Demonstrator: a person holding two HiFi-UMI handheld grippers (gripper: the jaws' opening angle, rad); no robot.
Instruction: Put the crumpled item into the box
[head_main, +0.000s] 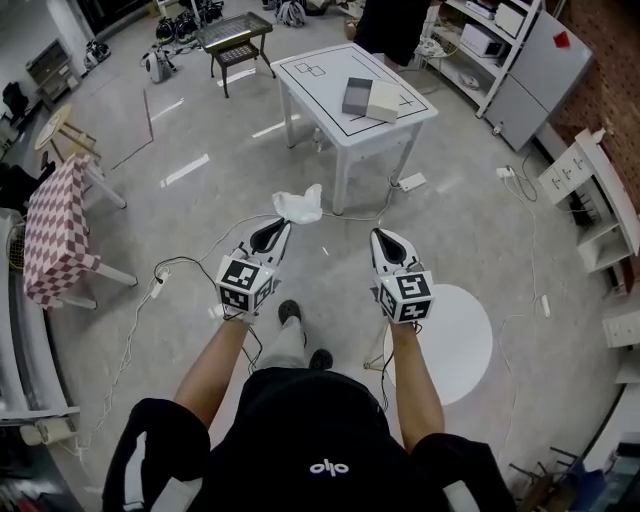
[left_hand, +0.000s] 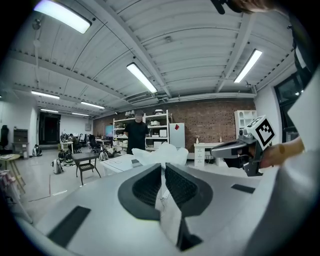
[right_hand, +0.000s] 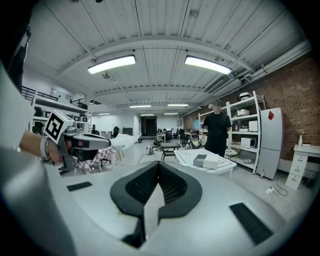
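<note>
My left gripper (head_main: 283, 224) is clamped on the crumpled item (head_main: 300, 205). In the left gripper view the two dark ribbed pads (left_hand: 150, 185) stand almost together, with a thin fold of the item pinched between them. The item (left_hand: 162, 152) is white, thin and soft-looking. I can't tell whether it is paper, tissue or plastic film. Above the jaw tips it puffs out into several loose, rumpled lobes with creased edges, wider than the gripper's nose. From the head view it reads as a small pale bunch with one pointed flap sticking up and to the right. It is held in the air over the grey floor (head_main: 200, 200), in front of my left hand.

My right gripper (head_main: 381, 236) is level with the left one and a little apart from it. Its pads meet at the tips with nothing between them, as the right gripper view (right_hand: 157, 165) shows plainly. That view also catches the left gripper off to its side, with the white bunch (right_hand: 122, 141) at its tip.

The box (head_main: 370, 98) sits on the white table (head_main: 320, 85) ahead of me, well apart from the item. It shows a dark grey half and a white half side by side. A person (head_main: 390, 25) in black stands at the table's far side. A small table with a checked cloth (head_main: 55, 235) stands off to my left, and a white disc (head_main: 455, 340) lies on the floor by my right arm.
</note>
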